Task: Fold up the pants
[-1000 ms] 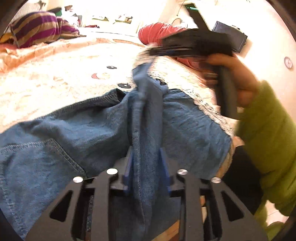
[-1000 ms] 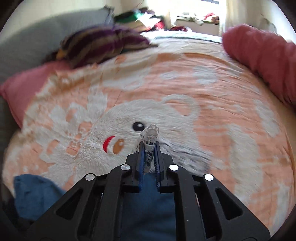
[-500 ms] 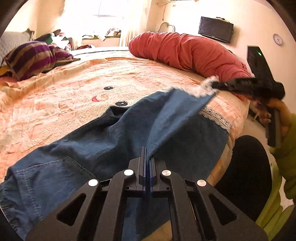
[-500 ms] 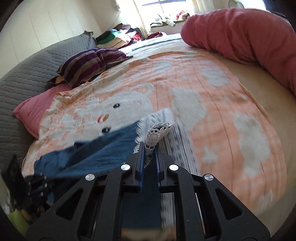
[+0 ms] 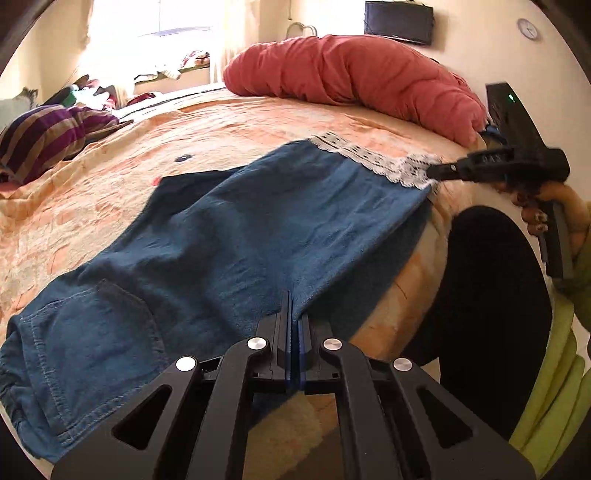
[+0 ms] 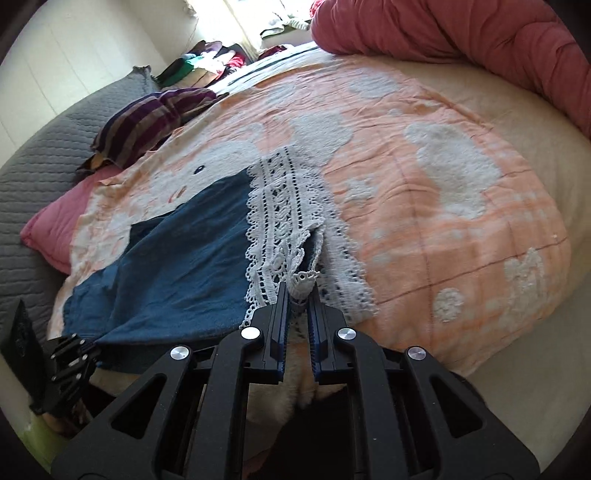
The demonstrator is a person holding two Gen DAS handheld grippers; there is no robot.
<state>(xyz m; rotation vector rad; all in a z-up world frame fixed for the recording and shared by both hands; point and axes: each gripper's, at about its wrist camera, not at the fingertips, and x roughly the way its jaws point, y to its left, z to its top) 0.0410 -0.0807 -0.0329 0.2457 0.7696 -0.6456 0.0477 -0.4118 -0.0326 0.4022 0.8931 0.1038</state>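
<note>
Ahead of my left gripper [image 5: 294,314] the pants [image 5: 221,236] lie across the blanket [image 5: 110,184], a red duvet [image 5: 351,77] beyond. It pinches their near edge, jaws pressed together. My right gripper [image 6: 298,295], narrowly parted, holds the lace hem [image 6: 284,206].

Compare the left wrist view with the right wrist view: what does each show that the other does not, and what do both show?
Only the left wrist view shows the back pocket of the pants, the wall clock, the dark screen on the wall, and the person's hand holding the right tool.

Only the right wrist view shows the grey quilted cushion, the pink pillow, and the lace hem close up, bunched between the right tool's slightly parted fingers.

Both show the blue pants, the orange blanket, the red duvet, the striped pillow and the left tool.
</note>
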